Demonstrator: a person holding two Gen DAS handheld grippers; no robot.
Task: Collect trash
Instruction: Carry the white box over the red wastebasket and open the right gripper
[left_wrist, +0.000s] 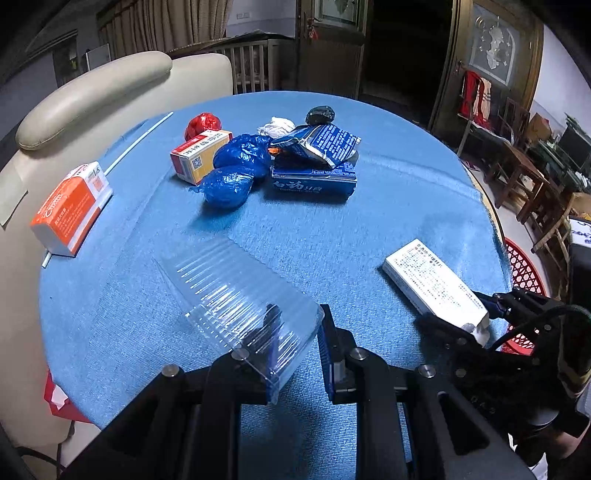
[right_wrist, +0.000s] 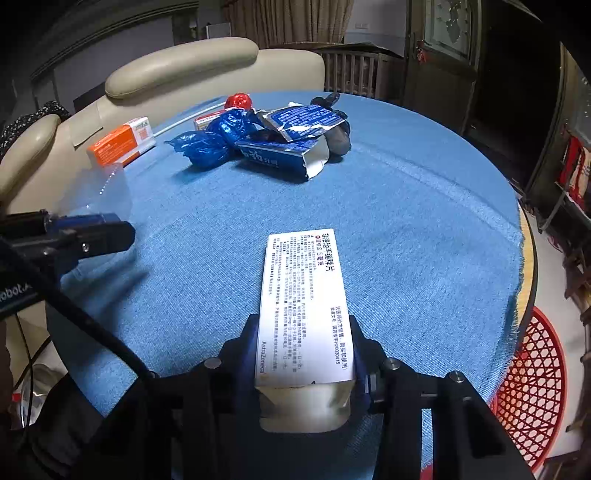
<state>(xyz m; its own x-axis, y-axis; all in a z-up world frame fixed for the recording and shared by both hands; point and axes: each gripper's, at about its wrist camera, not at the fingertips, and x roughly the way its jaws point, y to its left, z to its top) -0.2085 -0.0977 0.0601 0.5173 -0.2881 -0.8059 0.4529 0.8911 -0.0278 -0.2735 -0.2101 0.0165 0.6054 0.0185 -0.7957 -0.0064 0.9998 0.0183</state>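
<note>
Trash held both sides — left gripper (left_wrist: 295, 332) jaws clamp clear plastic cup (left_wrist: 240, 295), right gripper (right_wrist: 304, 354) jaws grip white box (right_wrist: 304, 306); thin cup may crumple and slip — red basket (right_wrist: 532, 387) sits off the desk (right_wrist: 406, 221).

The white box (right_wrist: 304, 306) reads "AstraZeneca" and "5", the blue carton (right_wrist: 275, 157) shows large white Chinese characters, and the left gripper (right_wrist: 92, 230) body reads "robot".

The red basket (right_wrist: 532, 391) at four o'clock is half hidden behind the table (right_wrist: 526, 266) edge; the white box (right_wrist: 306, 306) has its near end buried between the right gripper (right_wrist: 306, 354) fingers
</note>
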